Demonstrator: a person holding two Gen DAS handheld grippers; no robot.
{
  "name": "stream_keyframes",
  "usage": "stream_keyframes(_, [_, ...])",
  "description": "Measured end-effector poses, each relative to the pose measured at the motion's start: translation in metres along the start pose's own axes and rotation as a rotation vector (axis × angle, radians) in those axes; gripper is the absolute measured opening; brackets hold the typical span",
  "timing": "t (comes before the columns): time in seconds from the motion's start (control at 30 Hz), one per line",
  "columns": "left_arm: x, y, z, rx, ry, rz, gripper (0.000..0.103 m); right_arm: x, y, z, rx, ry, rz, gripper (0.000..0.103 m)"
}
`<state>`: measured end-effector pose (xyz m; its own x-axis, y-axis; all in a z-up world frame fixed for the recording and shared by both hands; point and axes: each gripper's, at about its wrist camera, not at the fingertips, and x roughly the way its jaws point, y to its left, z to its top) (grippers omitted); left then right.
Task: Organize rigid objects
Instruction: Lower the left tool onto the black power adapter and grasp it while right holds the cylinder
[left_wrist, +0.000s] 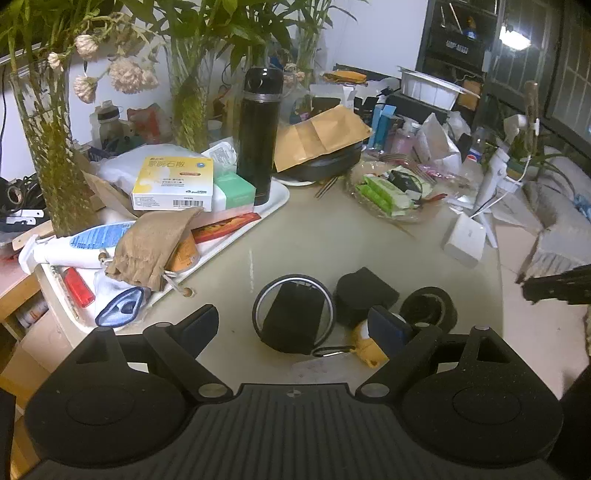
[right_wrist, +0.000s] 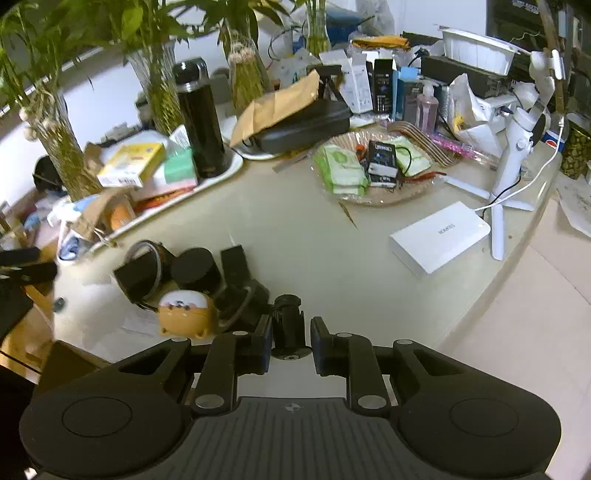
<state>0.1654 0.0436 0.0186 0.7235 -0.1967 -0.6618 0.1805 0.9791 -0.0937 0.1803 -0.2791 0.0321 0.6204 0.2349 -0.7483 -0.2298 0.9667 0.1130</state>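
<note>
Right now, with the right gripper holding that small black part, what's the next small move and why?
Probably carry it left and set it down by the cluster of black items. The right gripper is shut on the small black cylindrical part, which seems clear of the table. The other small things, including the yellow character case, are grouped there. The left gripper stands open over them, holding nothing.

Cluttered beige table (left_wrist: 303, 236), white tray (left_wrist: 275, 199).

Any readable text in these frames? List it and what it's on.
"蒙脱石散": yellow box, large print; its small print and barcode digits are too small to read.
White box: short grey word, too blurred.
Black pack in the glass dish: label illegible.
Blue tube: print unreadable.
</note>
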Motion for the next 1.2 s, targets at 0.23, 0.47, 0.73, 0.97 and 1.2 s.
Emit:
stream_keyframes(0.23, [0.019, 0.006, 0.0, -0.002, 0.012, -0.039, 0.09, -0.014, 0.006, -0.009, -0.01, -0.033, 0.004, 0.024])
stream_keyframes(0.47, [0.041, 0.008, -0.002, -0.008, 0.05, 0.0, 0.09, -0.017, 0.009, -0.012, -0.037, -0.059, -0.001, 0.025])
stream_keyframes(0.73, [0.068, 0.0, -0.007, 0.096, 0.078, -0.001, 0.09, -0.018, 0.009, -0.013, -0.03, -0.07, 0.009, 0.025])
stream_keyframes(0.97, [0.096, -0.006, -0.009, 0.183, 0.105, 0.002, 0.088, -0.016, 0.01, -0.013, -0.038, -0.063, 0.011, 0.025])
stream_keyframes(1.2, [0.12, -0.005, -0.011, 0.204, 0.157, 0.014, 0.07, -0.016, 0.011, -0.013, -0.029, -0.062, 0.014, 0.025])
